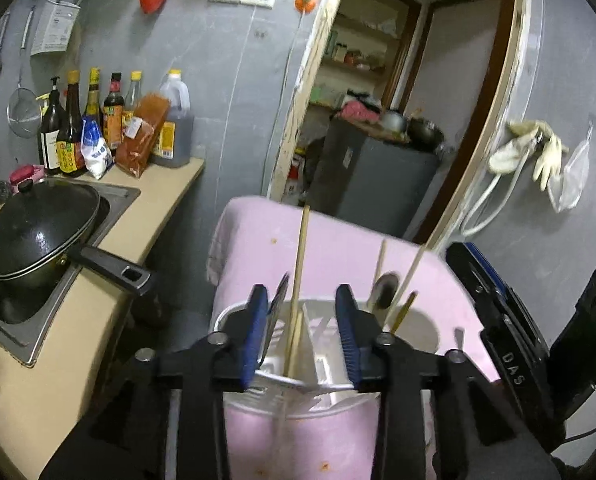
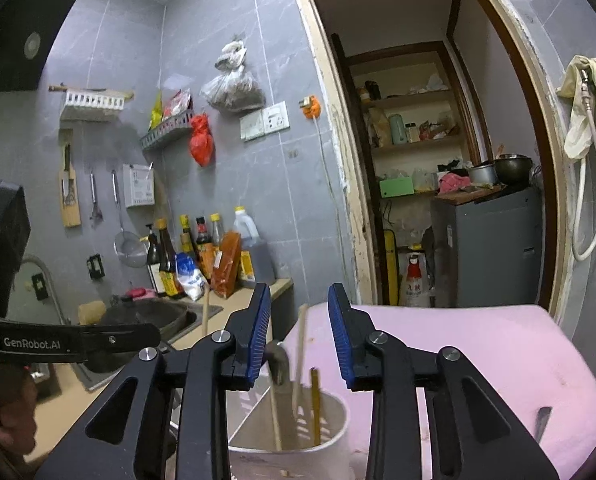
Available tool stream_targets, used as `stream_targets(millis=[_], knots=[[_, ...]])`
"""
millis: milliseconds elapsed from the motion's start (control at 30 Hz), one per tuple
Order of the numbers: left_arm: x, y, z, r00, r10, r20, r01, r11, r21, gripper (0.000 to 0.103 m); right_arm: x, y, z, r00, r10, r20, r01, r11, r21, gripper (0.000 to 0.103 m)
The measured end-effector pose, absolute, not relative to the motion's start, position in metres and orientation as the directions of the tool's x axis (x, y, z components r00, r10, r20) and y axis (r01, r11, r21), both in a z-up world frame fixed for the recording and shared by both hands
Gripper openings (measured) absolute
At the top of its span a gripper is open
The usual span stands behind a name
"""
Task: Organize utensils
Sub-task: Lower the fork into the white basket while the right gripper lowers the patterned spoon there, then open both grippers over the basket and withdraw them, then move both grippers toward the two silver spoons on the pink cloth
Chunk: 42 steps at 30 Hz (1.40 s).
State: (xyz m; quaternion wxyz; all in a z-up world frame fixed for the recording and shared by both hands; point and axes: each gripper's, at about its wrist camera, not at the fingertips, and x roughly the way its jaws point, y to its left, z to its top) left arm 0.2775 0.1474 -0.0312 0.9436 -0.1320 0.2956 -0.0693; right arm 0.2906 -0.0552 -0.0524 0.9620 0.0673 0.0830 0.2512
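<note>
Both claws stand spread and pinch nothing, the left gripper [image 1: 301,332] straddling a chopstick [image 1: 299,264] already upright in the white holder [image 1: 417,328] on the pink cloth [image 1: 337,248], the right gripper [image 2: 298,336] poised above, presumably after letting go.

Left hand-held gripper [image 1: 301,332] black, blue ribbed pads, silver screws, right hand-held gripper [image 2: 298,336] alike, white "GenRobot.AI" lettering
</note>
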Motion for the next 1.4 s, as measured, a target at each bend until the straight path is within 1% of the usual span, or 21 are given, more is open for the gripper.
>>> stream_targets(millis=[33, 67, 100, 133, 167, 200, 233, 300, 333, 367, 400, 433, 467, 500, 567, 767, 933, 1133, 1267, 1400], knots=[[0.277, 0.147, -0.027, 0.821, -0.211, -0.53, 0.053, 0.953, -0.297, 0.031, 0.29, -0.059, -0.048, 0.863, 0.491, -0.121, -0.469, 0.866, 0.172, 0.03], [0.276, 0.145, -0.024, 0.825, -0.209, -0.525, 0.052, 0.954, -0.297, 0.031, 0.29, -0.063, -0.043, 0.866, 0.486, -0.116, -0.464, 0.868, 0.174, 0.034], [0.275, 0.143, -0.02, 0.833, -0.202, -0.515, 0.052, 0.955, -0.292, 0.034, 0.289, -0.068, -0.038, 0.87, 0.481, -0.111, -0.459, 0.871, 0.177, 0.037], [0.275, 0.141, -0.017, 0.839, -0.199, -0.506, 0.054, 0.956, -0.287, 0.036, 0.288, -0.072, -0.036, 0.871, 0.479, -0.108, -0.456, 0.871, 0.181, 0.045], [0.272, 0.137, -0.012, 0.85, -0.198, -0.489, 0.059, 0.957, -0.284, 0.04, 0.288, -0.079, -0.029, 0.876, 0.47, -0.104, -0.448, 0.875, 0.185, 0.051], [0.271, 0.134, -0.008, 0.859, -0.194, -0.473, 0.064, 0.958, -0.278, 0.045, 0.287, -0.085, -0.025, 0.88, 0.464, -0.103, -0.441, 0.878, 0.188, 0.054], [0.27, 0.13, -0.005, 0.867, -0.19, -0.462, 0.065, 0.96, -0.272, 0.048, 0.286, -0.09, -0.021, 0.884, 0.456, -0.104, -0.432, 0.882, 0.189, 0.055], [0.266, 0.12, 0.003, 0.886, -0.177, -0.429, 0.07, 0.965, -0.253, 0.056, 0.284, -0.102, -0.012, 0.896, 0.431, -0.108, -0.407, 0.894, 0.187, 0.063], [0.265, 0.116, 0.006, 0.892, -0.172, -0.418, 0.07, 0.966, -0.247, 0.059, 0.283, -0.108, -0.008, 0.902, 0.419, -0.106, -0.396, 0.899, 0.185, 0.071], [0.265, 0.112, 0.007, 0.897, -0.168, -0.408, 0.071, 0.968, -0.242, 0.065, 0.282, -0.114, -0.004, 0.908, 0.406, -0.105, -0.384, 0.905, 0.183, 0.077], [0.263, 0.105, 0.01, 0.906, -0.161, -0.391, 0.069, 0.969, -0.237, 0.072, 0.281, -0.12, -0.001, 0.912, 0.395, -0.108, -0.373, 0.91, 0.18, 0.078], [0.262, 0.101, 0.012, 0.913, -0.153, -0.378, 0.066, 0.97, -0.232, 0.076, 0.28, -0.126, 0.0, 0.915, 0.387, -0.112, -0.365, 0.914, 0.177, 0.082], [0.261, 0.095, 0.013, 0.922, -0.143, -0.361, 0.062, 0.972, -0.227, 0.082, 0.279, -0.133, 0.003, 0.921, 0.37, -0.118, -0.348, 0.921, 0.172, 0.089], [0.259, 0.091, 0.014, 0.928, -0.135, -0.347, 0.059, 0.973, -0.222, 0.085, 0.278, -0.141, 0.005, 0.926, 0.358, -0.118, -0.336, 0.926, 0.171, 0.092], [0.257, 0.076, 0.016, 0.939, -0.117, -0.324, 0.052, 0.978, -0.204, 0.088, 0.274, -0.157, 0.007, 0.935, 0.336, -0.116, -0.315, 0.934, 0.17, 0.103], [0.256, 0.036, 0.011, 0.949, -0.107, -0.298, 0.06, 0.985, -0.16, 0.089, 0.268, -0.195, 0.005, 0.951, 0.279, -0.135, -0.261, 0.955, 0.138, 0.103], [0.254, 0.004, -0.002, 0.94, -0.119, -0.32, 0.072, 0.985, -0.156, 0.089, 0.268, -0.225, -0.008, 0.951, 0.254, -0.179, -0.237, 0.965, 0.112, 0.103], [0.258, -0.034, -0.027, 0.918, -0.133, -0.374, 0.088, 0.987, -0.135, 0.089, 0.268, -0.259, -0.03, 0.939, 0.236, -0.249, -0.221, 0.971, 0.085, 0.103], [0.262, -0.053, -0.051, 0.886, -0.153, -0.437, 0.096, 0.984, -0.149, 0.089, 0.275, -0.278, -0.051, 0.917, 0.238, -0.319, -0.221, 0.971, 0.09, 0.103], [0.269, -0.066, -0.079, 0.845, -0.154, -0.511, 0.089, 0.985, -0.15, 0.089, 0.287, -0.295, -0.075, 0.884, 0.237, -0.403, -0.202, 0.971, 0.128, 0.103]])
